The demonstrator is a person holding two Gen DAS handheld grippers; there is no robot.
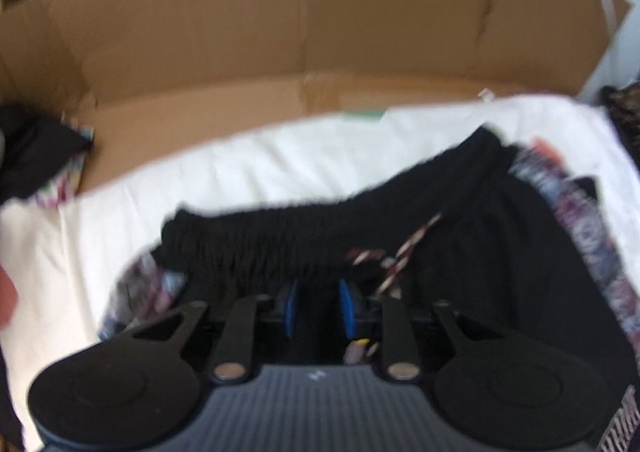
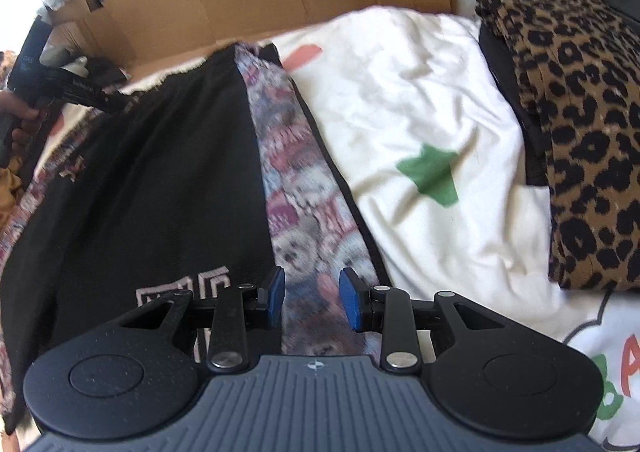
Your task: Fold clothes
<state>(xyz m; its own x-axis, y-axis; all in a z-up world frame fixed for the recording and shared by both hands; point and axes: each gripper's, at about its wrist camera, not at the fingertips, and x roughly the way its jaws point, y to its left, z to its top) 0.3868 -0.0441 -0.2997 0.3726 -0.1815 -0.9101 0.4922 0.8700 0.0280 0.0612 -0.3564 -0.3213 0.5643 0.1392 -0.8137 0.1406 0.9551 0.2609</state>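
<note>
With black shorts (image 2: 152, 180) spread on the white blanket (image 2: 420, 100), both tools gape apart: left tool (image 1: 319, 304) should pinch the waistband (image 1: 260, 236), right tool (image 2: 312, 300) the patterned side stripe (image 2: 296, 188), gripping evenly.

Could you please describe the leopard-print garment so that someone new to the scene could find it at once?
Start at the white bedspread with the green star. At its far right edge lies a folded stack, the leopard-print garment. Its tan cloth with black spots is unlike the black shorts on the left.
</note>
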